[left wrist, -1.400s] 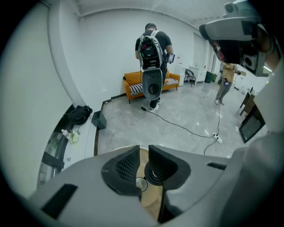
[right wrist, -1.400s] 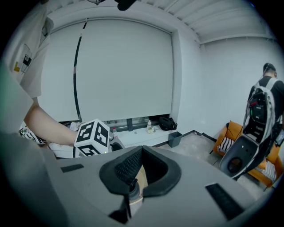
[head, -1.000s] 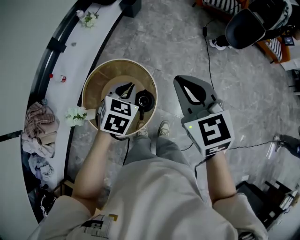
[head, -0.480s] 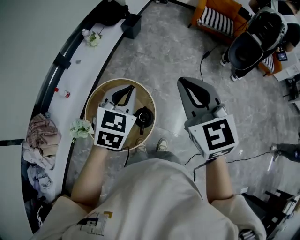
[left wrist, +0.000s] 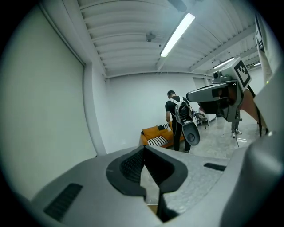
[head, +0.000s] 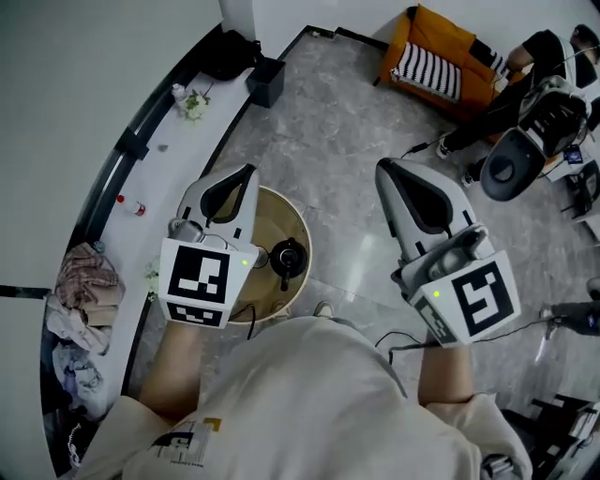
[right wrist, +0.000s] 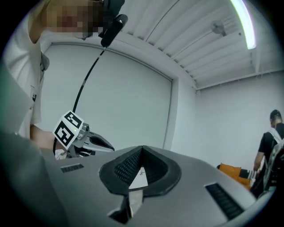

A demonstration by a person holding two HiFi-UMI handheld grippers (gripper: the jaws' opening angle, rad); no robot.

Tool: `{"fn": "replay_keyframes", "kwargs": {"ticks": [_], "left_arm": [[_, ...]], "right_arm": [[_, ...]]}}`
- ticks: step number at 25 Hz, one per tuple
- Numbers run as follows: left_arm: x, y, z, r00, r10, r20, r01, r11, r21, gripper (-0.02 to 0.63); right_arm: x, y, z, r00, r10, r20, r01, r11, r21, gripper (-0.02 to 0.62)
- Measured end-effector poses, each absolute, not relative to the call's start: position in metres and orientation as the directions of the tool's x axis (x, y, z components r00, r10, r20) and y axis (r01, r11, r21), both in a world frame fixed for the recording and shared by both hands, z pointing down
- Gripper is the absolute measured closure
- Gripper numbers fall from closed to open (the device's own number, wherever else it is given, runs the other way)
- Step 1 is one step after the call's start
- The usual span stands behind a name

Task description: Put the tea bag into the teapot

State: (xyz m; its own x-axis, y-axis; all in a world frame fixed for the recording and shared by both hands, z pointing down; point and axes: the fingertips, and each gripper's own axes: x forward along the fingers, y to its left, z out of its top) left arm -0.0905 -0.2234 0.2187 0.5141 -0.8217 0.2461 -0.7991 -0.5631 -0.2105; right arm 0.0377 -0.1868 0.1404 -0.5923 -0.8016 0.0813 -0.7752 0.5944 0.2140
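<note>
I am clamping my right gripper (head: 386,171) tight on a white paper tea bag (right wrist: 139,178), right of and well apart from the small black teapot (head: 288,258) sitting on the round wooden tray (head: 302,220); my left gripper (head: 246,174) jaws have just been closing and are pressing together, empty

Orange sofa (head: 436,26) (striped cushion (head: 427,71) on it) by white wall (head: 309,11)

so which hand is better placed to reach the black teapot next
Left, probably. The left gripper, jaws just closed on nothing, hangs above the round wooden table beside the black teapot. The right gripper is out over the grey floor, shut on a white slip.
</note>
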Motion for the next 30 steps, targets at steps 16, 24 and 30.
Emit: {"fn": "replay_keyframes", "kwargs": {"ticks": [16, 24, 30], "left_arm": [[-0.111, -0.162, 0.112, 0.507, -0.862, -0.016, -0.839, -0.489, -0.238, 0.598], [-0.102, -0.148, 0.133, 0.513, -0.858, 0.028, -0.826, -0.502, -0.255, 0.597], [-0.099, -0.135, 0.151, 0.507, -0.859, 0.065, -0.829, -0.507, -0.235, 0.598]], "right_arm": [[0.056, -0.132, 0.071, -0.582, -0.807, -0.102, -0.795, 0.537, 0.283, 0.589], [0.062, -0.123, 0.093, -0.576, -0.816, -0.051, -0.788, 0.538, 0.298, 0.589], [0.062, -0.121, 0.125, -0.557, -0.83, 0.031, -0.796, 0.545, 0.265, 0.589]]}}
